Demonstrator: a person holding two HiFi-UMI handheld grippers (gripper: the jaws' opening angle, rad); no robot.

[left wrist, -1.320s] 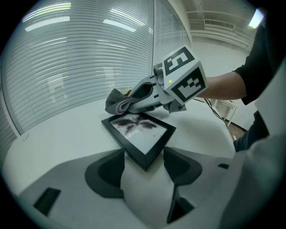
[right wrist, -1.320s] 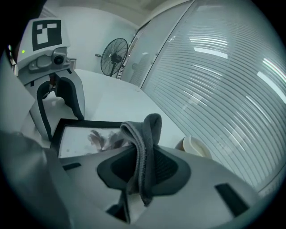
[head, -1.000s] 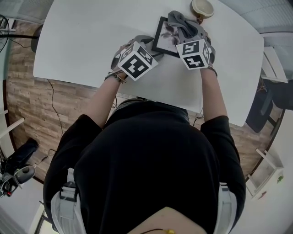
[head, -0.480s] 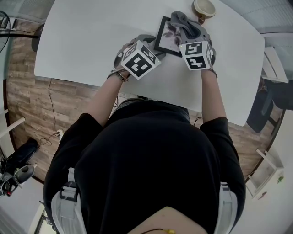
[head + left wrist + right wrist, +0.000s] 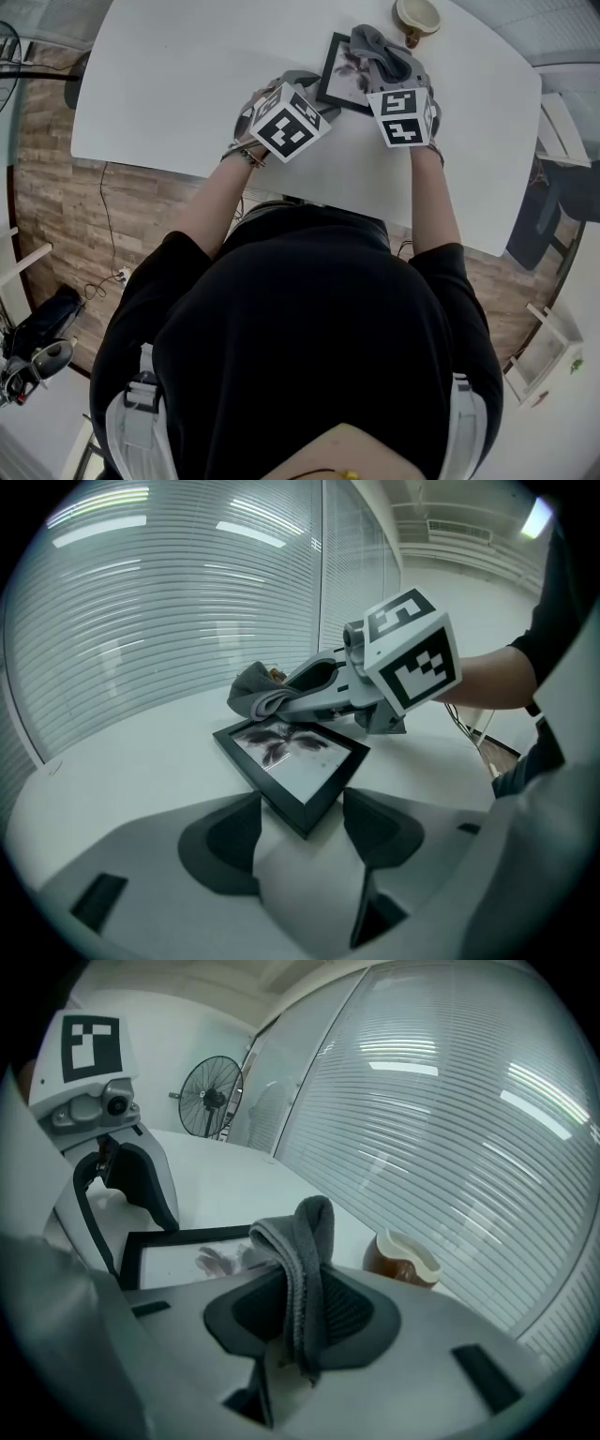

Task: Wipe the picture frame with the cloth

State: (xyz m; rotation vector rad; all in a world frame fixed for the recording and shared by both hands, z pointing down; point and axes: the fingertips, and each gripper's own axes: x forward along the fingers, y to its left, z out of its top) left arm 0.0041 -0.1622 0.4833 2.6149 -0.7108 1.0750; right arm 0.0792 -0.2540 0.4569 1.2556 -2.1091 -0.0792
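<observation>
A black picture frame [image 5: 339, 73] with a flower print lies flat on the white table [image 5: 187, 84]. In the left gripper view, my left gripper [image 5: 302, 808] has its jaws closed against the near corner of the frame [image 5: 291, 757]. My right gripper [image 5: 302, 1312] is shut on a folded grey cloth [image 5: 298, 1251]. The cloth rests on the far right part of the frame [image 5: 178, 1255]. From the head view the cloth [image 5: 380, 49] covers the frame's right side, just beyond the right gripper [image 5: 398, 80].
A brown and cream cup [image 5: 415, 16] stands on the table just beyond the cloth, near the far edge. A standing fan [image 5: 211, 1096] is off the table behind the left gripper. Window blinds run along the far side.
The right gripper and the cloth have edged slightly to the right over the frame. The left gripper stays on the frame's corner.
</observation>
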